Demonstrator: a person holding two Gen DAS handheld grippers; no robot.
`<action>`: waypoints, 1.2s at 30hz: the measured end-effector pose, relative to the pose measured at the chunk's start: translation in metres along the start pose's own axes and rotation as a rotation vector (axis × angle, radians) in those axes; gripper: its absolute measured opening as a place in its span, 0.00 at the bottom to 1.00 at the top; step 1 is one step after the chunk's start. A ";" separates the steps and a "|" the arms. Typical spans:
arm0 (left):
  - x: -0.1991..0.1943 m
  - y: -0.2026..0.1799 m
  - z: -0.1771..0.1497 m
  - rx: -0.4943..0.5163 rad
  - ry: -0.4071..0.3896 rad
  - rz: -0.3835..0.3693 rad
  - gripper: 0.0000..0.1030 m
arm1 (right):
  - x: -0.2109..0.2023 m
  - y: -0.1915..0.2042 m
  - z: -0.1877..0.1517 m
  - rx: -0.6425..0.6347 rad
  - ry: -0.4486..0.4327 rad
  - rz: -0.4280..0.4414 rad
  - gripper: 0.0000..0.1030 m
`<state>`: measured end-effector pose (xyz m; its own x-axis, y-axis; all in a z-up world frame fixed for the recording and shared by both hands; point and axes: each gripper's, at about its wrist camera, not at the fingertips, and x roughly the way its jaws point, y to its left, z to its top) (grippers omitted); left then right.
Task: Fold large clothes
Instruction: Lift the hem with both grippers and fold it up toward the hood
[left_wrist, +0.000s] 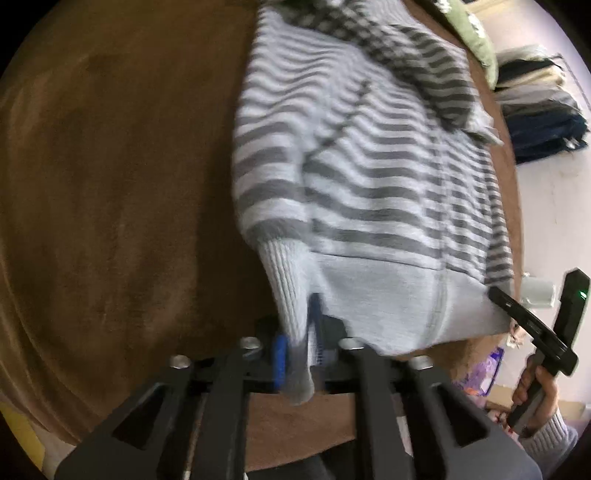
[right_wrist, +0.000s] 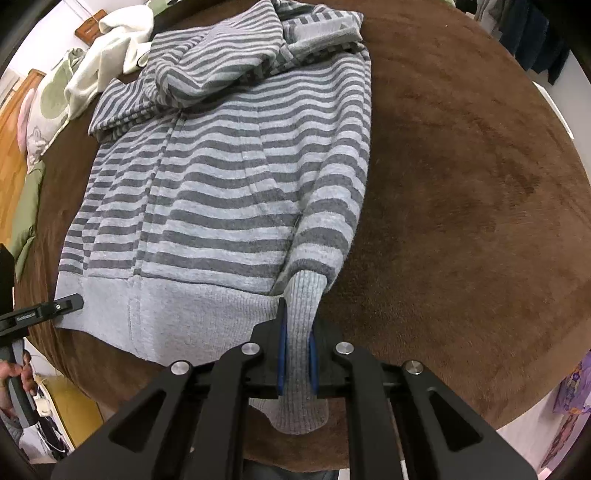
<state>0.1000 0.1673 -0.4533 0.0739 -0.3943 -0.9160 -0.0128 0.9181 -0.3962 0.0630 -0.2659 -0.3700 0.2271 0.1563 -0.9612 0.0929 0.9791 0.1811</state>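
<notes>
One striped hoodie (right_wrist: 221, 184) lay flat on the brown plush surface (right_wrist: 461, 184) — right gripper (right_wrist: 297, 354) clenched on its ribbed cuff (right_wrist: 301, 314); left gripper (left_wrist: 299, 341) straddled a blurred cuff (left_wrist: 291, 288) — grip impossible to tell.

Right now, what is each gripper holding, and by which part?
Right gripper: the striped hoodie, pinched by its ribbed sleeve cuff. Left gripper: a second cuff lies between its pads; grip unclear.
</notes>
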 end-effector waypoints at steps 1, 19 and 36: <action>0.003 0.002 0.000 -0.014 0.001 -0.004 0.47 | 0.001 0.000 0.000 -0.003 0.001 0.001 0.10; -0.024 -0.031 0.016 0.093 -0.041 -0.075 0.08 | -0.008 0.002 0.007 -0.011 -0.004 0.014 0.10; -0.106 -0.078 0.090 0.043 -0.305 -0.113 0.08 | -0.100 0.006 0.107 -0.035 -0.239 0.036 0.09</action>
<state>0.1826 0.1416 -0.3198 0.3679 -0.4692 -0.8028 0.0541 0.8727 -0.4853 0.1451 -0.2895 -0.2507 0.4529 0.1594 -0.8772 0.0482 0.9781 0.2027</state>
